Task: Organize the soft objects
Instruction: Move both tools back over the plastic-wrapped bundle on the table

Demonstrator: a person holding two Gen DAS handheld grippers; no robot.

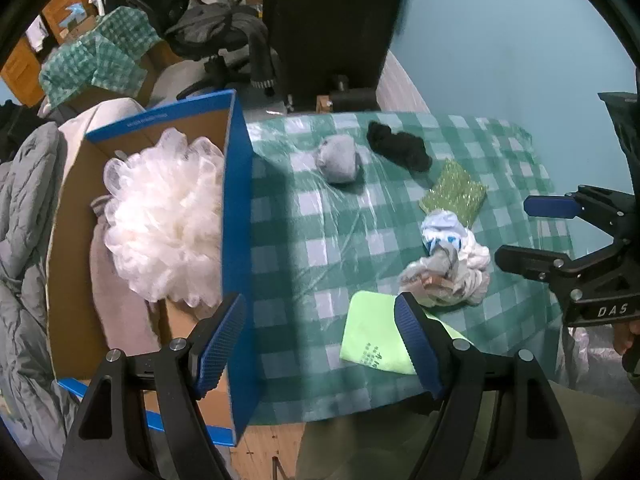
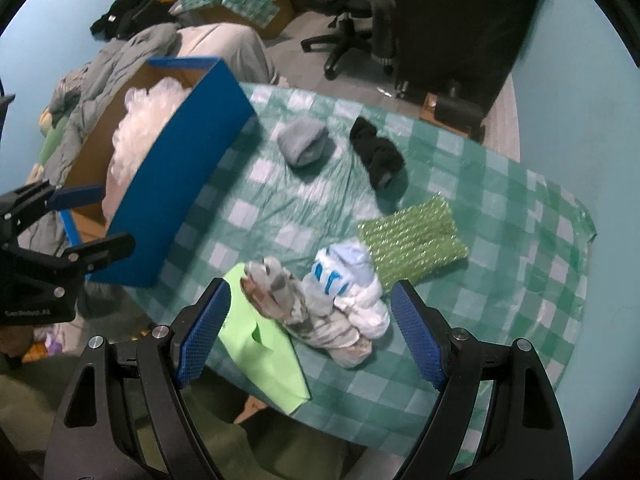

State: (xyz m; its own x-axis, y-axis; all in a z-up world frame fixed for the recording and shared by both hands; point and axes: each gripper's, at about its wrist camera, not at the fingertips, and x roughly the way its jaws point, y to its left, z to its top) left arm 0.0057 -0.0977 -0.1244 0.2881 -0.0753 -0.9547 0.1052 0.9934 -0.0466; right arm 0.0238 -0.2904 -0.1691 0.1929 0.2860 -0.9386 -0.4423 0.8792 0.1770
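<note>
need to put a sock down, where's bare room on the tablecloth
Free: the checkered strip between the blue box and the sock pile, in front of the grey sock ball. Also right of the green scrubber. Crowded: pile, scrubber and green cloth.

The desk (image 2: 500,240) wears a cloth checked in green, paler green and white. The box (image 2: 188,184) is bright blue outside and plain cardboard brown inside; the puff (image 1: 164,216) in it is translucent white. One rolled sock (image 2: 304,142) is pale grey-blue, the sock beside it (image 2: 378,158) black. The sponge (image 2: 416,240) is light green with a glittery, bumpy sheen. The bundled cloths (image 2: 340,308) mix white, grey and pale blue, with bright blue marks on one. The flat cloth (image 2: 260,344) is lime green. Each hand-held gripper, left (image 1: 320,344) and right (image 2: 308,336), is black with blue ribbed pads (image 2: 204,332).
</note>
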